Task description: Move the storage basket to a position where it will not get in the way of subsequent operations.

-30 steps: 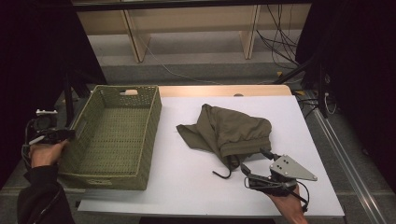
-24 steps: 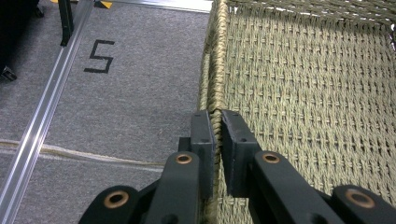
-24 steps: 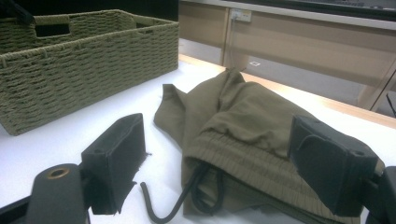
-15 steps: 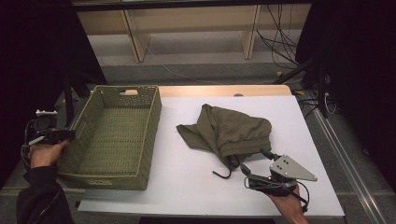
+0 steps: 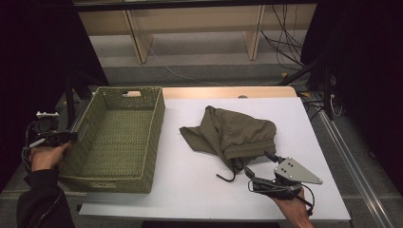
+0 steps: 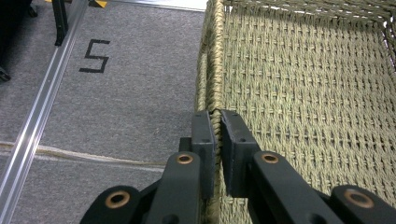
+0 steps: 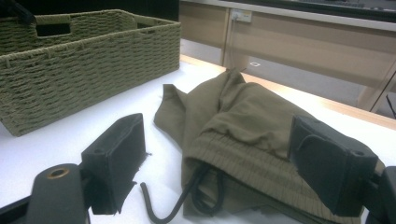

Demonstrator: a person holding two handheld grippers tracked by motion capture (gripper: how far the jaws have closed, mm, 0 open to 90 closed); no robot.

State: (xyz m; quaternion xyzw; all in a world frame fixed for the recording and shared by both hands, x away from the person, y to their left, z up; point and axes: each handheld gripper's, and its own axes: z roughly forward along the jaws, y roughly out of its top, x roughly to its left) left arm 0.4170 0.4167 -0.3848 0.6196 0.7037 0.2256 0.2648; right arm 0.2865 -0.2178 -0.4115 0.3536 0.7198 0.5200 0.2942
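Observation:
An olive woven basket (image 5: pixel 116 137) stands on the left of the white table (image 5: pixel 199 190). My left gripper (image 5: pixel 68 137) is at its left wall. In the left gripper view that gripper (image 6: pixel 215 125) is shut on the basket's rim (image 6: pixel 212 65), one jaw outside the wall and one inside. A crumpled olive garment (image 5: pixel 230 133) with a dark drawstring (image 5: pixel 227 176) lies mid-table. My right gripper (image 5: pixel 259 164) rests at the garment's near edge. Its jaws (image 7: pixel 219 154) stand open, wide apart, with the garment's ribbed hem (image 7: pixel 243 163) and drawstring (image 7: pixel 173 207) between them, untouched.
The basket (image 7: pixel 84 60) is empty inside. Grey carpet with an aluminium rail (image 6: pixel 32 116) lies beyond the table's left edge. Wooden shelving (image 5: pixel 190 28) and cables (image 5: pixel 280 33) stand behind the table. Bare tabletop runs between basket and garment.

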